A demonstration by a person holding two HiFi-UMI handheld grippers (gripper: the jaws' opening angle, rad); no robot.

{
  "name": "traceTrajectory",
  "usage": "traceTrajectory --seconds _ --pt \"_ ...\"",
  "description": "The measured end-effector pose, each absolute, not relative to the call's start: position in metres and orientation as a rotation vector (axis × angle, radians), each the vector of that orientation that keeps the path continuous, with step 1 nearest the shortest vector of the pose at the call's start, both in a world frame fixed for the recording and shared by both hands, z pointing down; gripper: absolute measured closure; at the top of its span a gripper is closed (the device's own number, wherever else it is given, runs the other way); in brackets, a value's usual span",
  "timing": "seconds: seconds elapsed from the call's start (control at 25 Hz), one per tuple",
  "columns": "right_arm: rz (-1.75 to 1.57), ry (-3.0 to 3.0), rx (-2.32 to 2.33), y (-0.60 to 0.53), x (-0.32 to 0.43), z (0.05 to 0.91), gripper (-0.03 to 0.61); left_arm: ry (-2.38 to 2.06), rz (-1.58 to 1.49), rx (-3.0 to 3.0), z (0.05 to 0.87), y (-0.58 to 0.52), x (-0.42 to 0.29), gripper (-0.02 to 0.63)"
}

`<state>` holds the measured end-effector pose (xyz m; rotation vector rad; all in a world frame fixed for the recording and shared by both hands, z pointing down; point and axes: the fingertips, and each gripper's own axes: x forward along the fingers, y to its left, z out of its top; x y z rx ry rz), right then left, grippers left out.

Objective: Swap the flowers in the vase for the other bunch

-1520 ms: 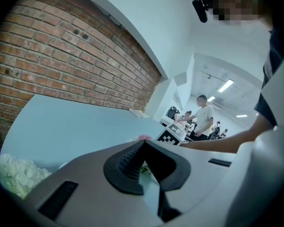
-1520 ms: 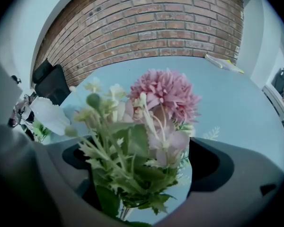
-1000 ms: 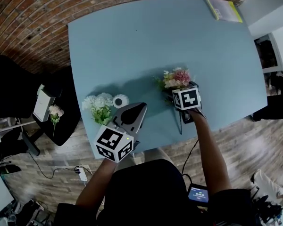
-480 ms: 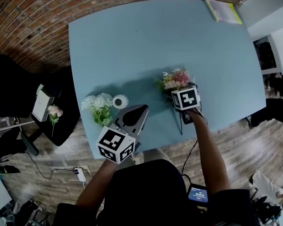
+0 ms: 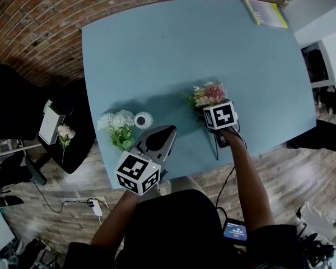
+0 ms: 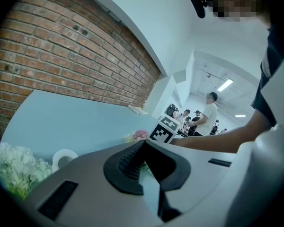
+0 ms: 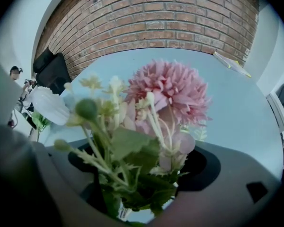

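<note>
Here, a pale blue surface fills most of the head view, with a brick wall behind it. The left hand-held gripper hangs over the near edge with its jaws pressed together and nothing between them. The right hand-held gripper points steeply down over the near right part. Its jaws are spread wide and have just been closing a little. The green stems of the pink bunch rise between them, with a gap on either side, so the pads do not pinch them. What those stems stand in is hidden. The white bunch lies near the left front edge, just beside the left hand-held gripper. A yellow-edged book sits at the far right corner. A small white vase, mouth up and empty, stands touching or just beside the white bunch.
</note>
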<state>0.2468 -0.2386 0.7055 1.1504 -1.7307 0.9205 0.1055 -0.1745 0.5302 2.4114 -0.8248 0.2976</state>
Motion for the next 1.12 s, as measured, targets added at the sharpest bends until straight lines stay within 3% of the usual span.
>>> traceTrajectory --seconds 0.4,1.12 --pt "0.947 -1.724 1.160 -0.237 0.245 0.702 0.173 -0.819 0.292 2.416 0.527 -0.172 0.104 0.604" --pt "0.914 -1.760 1.219 -0.240 0.242 0.686 0.194 -0.811 0.284 2.426 0.521 -0.172 0.096 0.605"
